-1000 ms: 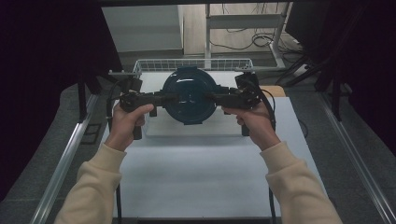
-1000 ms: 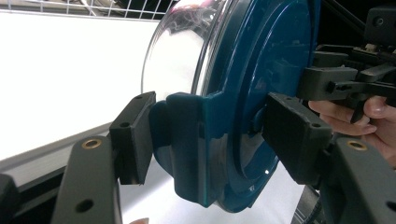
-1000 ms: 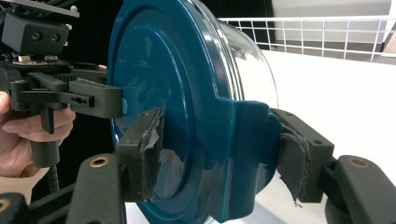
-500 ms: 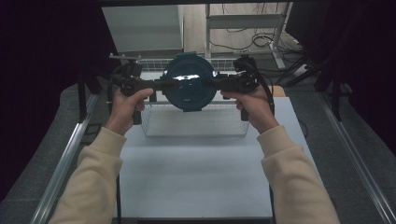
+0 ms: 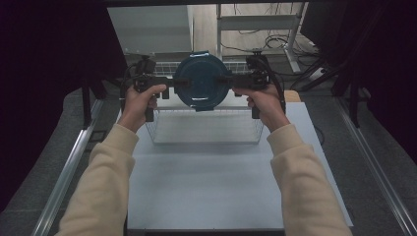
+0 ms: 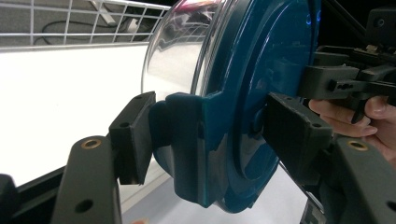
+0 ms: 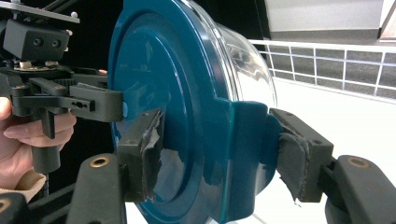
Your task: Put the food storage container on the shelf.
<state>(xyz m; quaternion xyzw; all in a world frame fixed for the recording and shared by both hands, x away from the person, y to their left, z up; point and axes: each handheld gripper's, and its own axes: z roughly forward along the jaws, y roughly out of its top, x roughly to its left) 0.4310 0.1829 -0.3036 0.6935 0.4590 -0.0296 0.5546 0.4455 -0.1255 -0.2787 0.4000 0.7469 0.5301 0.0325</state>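
Dark surroundings frame a pale table, with a shelving frame and loose cables on the floor at 12 to 1 o'clock beyond it. Metal rails run along both sides of the table. At the far end of the table, toward 12 o'clock, sits a white wire basket, open at the top. Above the basket's far half hangs the container: a clear round container with a teal lid, held on its side so the lid faces the camera. Two cream sleeves reach in from 6 o'clock. The left gripper grips the lid's latch tab at 9 o'clock; in the left gripper view its pads press on either side of that tab. The right gripper does the same at 3 o'clock, with worn pads clamped across the opposite tab. Neither pair of jaws is spread free; both are pinching the lid tabs. Judgement: the two-sided grip on opposed tabs keeps the round body from rolling and shares its load, and the position over the basket suggests it is being carried to or from it. A slip at either tab would likely let the container swing.
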